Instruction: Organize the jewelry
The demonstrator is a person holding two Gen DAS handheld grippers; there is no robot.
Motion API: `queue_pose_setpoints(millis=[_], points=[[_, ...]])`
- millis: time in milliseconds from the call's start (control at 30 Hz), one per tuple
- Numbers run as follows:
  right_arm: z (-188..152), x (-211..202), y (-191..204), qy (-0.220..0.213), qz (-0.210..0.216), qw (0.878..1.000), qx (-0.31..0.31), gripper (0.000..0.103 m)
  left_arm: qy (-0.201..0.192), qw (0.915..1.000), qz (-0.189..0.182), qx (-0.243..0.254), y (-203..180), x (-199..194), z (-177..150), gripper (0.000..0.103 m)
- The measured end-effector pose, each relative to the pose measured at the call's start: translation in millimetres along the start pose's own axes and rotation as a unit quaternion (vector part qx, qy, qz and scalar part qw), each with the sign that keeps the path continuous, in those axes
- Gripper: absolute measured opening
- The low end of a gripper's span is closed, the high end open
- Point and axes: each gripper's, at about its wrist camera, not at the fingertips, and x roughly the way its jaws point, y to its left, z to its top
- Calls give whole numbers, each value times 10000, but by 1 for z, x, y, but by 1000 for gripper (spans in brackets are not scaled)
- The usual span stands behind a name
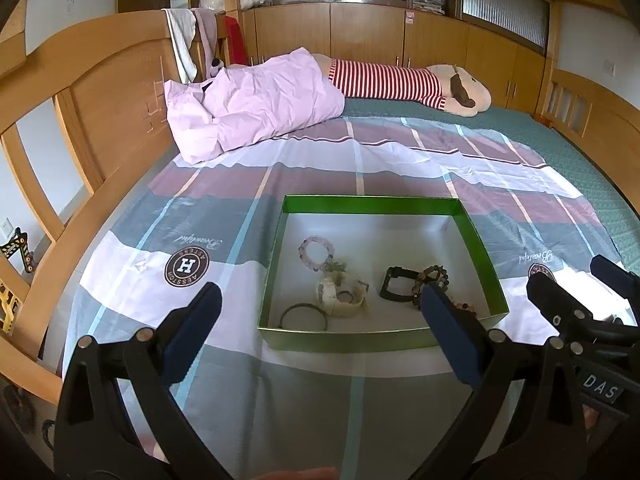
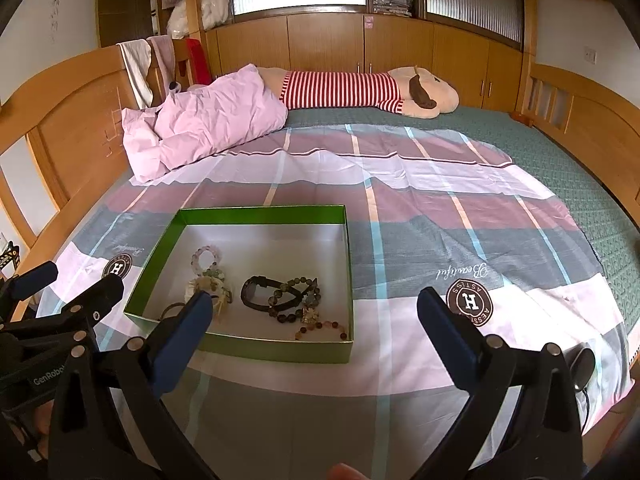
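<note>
Green box sitting open-topped on bed, so straight-down access going free. Walls fencing all four sides, blocking low sideways entry. Inside, bracelets crowding near half; far half lying bare. Checked sheet stretching flat right of box and beyond. Pink pillow and plush dog lying well apart at back.

Beaded bracelet half-hidden (claw finger)

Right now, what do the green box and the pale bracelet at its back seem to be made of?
Green box: probably cardboard, thin folded walls, satin green outside, matte white inside. Pale bracelet: round translucent pinkish beads, looking like glass or stone; too small to tell which.
</note>
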Motion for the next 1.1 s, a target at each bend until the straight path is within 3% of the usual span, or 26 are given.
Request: queue_pose_setpoints(millis=[1100], points=[[3, -11, 0, -80, -29, 10000, 26, 100, -63, 10000, -14, 48, -3, -11, 5, 99]])
